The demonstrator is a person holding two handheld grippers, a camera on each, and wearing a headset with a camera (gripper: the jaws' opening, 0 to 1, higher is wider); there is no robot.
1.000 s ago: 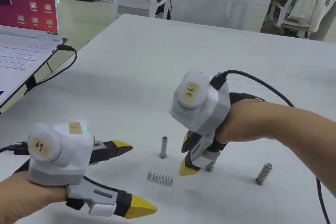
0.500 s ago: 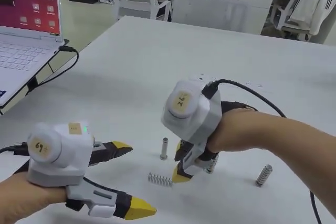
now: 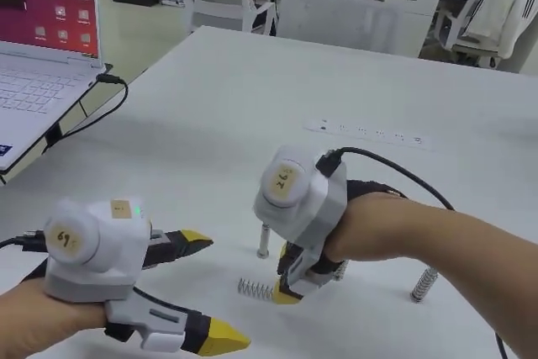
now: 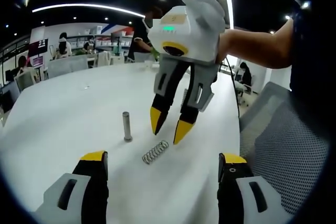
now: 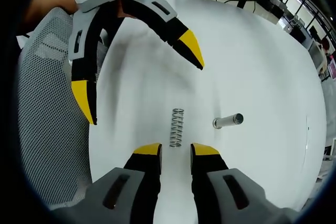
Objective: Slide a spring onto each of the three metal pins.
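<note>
Loose spring (image 3: 255, 289) lies on table (image 3: 210, 107) before upright pin (image 3: 264, 241)

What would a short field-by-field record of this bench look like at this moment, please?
left hand-held gripper: wide open, holding nothing
right hand-held gripper: jaws slightly apart, pointing down at one end of the loose spring
loose spring: lying flat on the table, not gripped
bare pin: upright beside the loose spring, nothing on it
standing spring: off to the right, apparently already on a pin
laptop: open, at the table's left edge
</note>
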